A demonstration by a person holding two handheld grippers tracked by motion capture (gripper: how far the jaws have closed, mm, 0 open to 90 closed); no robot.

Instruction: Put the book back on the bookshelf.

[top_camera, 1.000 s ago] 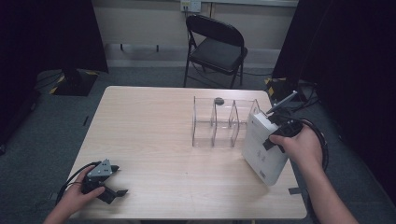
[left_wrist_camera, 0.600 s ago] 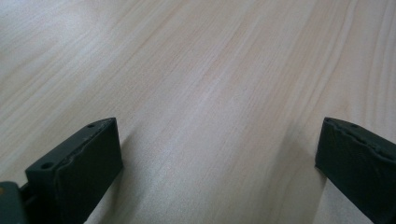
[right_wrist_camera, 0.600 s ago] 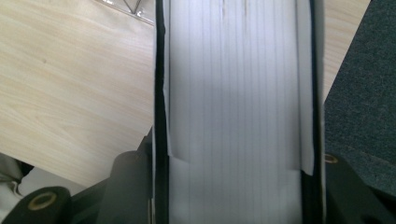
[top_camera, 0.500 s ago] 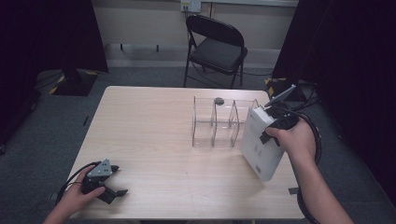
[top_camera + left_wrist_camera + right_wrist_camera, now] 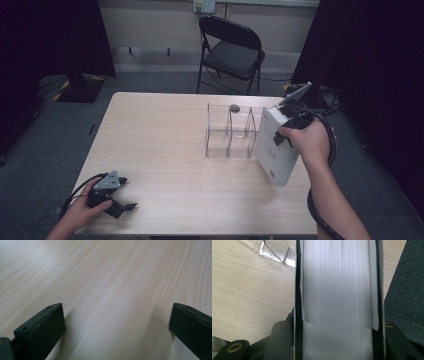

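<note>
A thick white book [image 5: 275,147] hangs tilted above the table's right side, held in my right gripper [image 5: 281,136], which is shut on it. In the right gripper view the book's page edge [image 5: 338,295] runs up between the two black jaws, which press on its covers. Just left of the book stands a clear plastic organiser [image 5: 231,131] with upright dividers, a corner of it seen as the organiser [image 5: 275,251] in the right gripper view. My left gripper [image 5: 122,200] rests low at the table's front left corner, open, with bare wood between its fingers [image 5: 42,332].
The light wooden table [image 5: 160,145] has free room across its middle and left. A small dark round thing [image 5: 234,107] lies behind the organiser. A black folding chair [image 5: 231,50] stands on the grey carpet beyond the far edge. Dark curtains hang at both sides.
My right gripper has carried the book a little left and up, closer to the organiser. The left gripper has stayed where it was.
</note>
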